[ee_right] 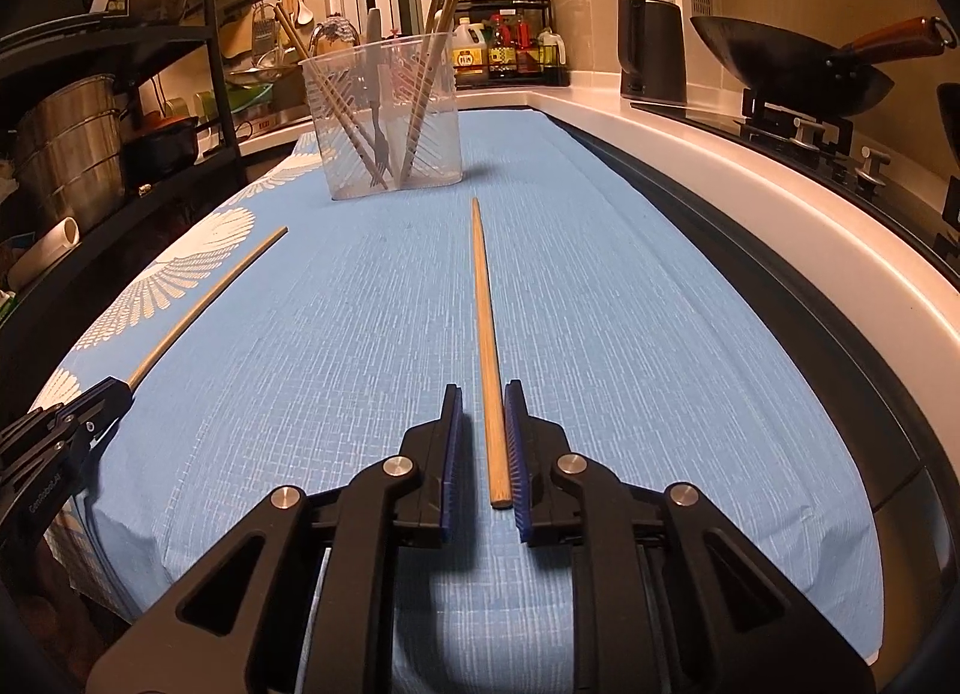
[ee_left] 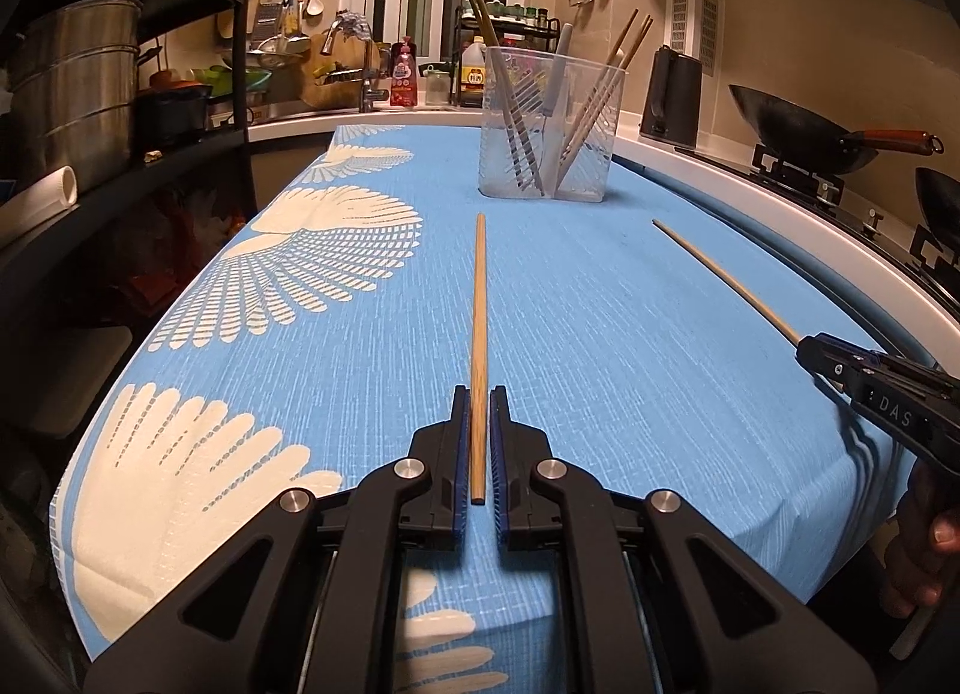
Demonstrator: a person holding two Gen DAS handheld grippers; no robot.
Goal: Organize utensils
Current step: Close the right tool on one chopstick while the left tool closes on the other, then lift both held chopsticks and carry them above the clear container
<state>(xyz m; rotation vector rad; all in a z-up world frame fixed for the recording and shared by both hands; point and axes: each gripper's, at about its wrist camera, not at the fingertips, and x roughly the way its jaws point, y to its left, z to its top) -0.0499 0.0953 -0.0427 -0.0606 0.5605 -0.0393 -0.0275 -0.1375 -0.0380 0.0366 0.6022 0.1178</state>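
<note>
My left gripper (ee_left: pixel 479 394) is shut on the near end of a wooden chopstick (ee_left: pixel 479 304), which points straight ahead, low over the blue tablecloth (ee_left: pixel 600 334). My right gripper (ee_right: pixel 483 388) is open. A second chopstick (ee_right: pixel 483 304) lies between its pads, close to the right pad, with a gap on the left. Each view shows the other gripper at its edge: the right gripper (ee_left: pixel 807 346) with its chopstick (ee_left: pixel 720 280), and the left gripper (ee_right: pixel 117 388) with its chopstick (ee_right: pixel 210 304). Ahead stands a clear plastic holder (ee_left: pixel 549 153) (ee_right: pixel 390 141) containing several chopsticks and a fork.
A white counter edge (ee_right: pixel 780 202) runs along the right, with a wok (ee_right: pixel 798 63) on the stove and a dark kettle (ee_right: pixel 651 48) behind it. On the left, a black rack (ee_left: pixel 180 153) holds steel pots (ee_left: pixel 72 87). A person's hand (ee_left: pixel 936 544) holds the right gripper's handle.
</note>
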